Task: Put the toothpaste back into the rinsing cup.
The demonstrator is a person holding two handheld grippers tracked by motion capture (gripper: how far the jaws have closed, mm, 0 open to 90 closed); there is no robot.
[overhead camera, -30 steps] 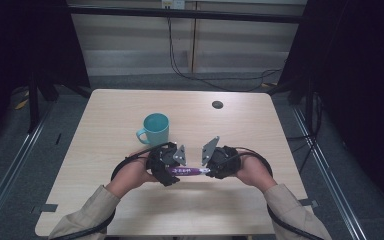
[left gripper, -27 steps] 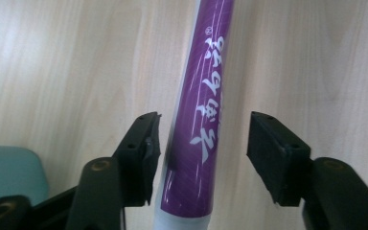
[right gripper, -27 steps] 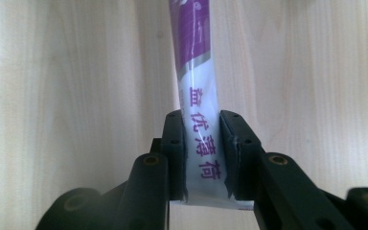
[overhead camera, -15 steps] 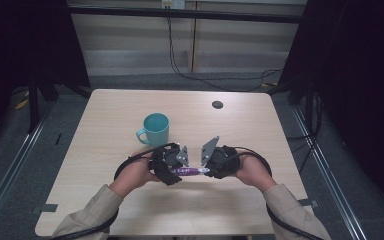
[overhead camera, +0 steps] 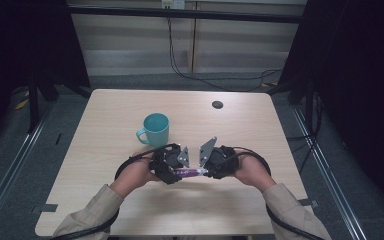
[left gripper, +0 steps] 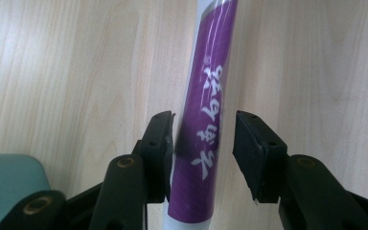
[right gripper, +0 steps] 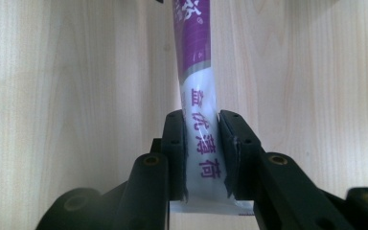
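The right gripper [right gripper: 202,146] is clamped on the white end of a purple and white sachet [right gripper: 197,96]: in the right gripper view both black pads press the flat white part from two sides, and the sealed edge of the sachet sticks out just below them. The upper end of the sachet is cut off by the top edge of that view, so its full length does not show there. The left gripper [left gripper: 203,141] has its jaws on both sides of the purple part of the same sachet [left gripper: 206,120], and they have just been closing on it. In the left gripper view one pad seems to touch the sachet, but on the other side a narrow strip of table [left gripper: 67,72] shows between pad and sachet, so the grip is not complete. The print on the purple part is blurred there and I cannot read it. In the high view the sachet [overhead camera: 190,172] is a small purple strip between the left gripper [overhead camera: 172,172] and the right gripper [overhead camera: 211,170], held level just above the near half of the table [overhead camera: 105,115]; the jaws are too small to judge there. A teal mug [overhead camera: 156,129] stands upright on the table just behind the left gripper, and its corner shows at the lower edge of the left gripper view [left gripper: 7,177].
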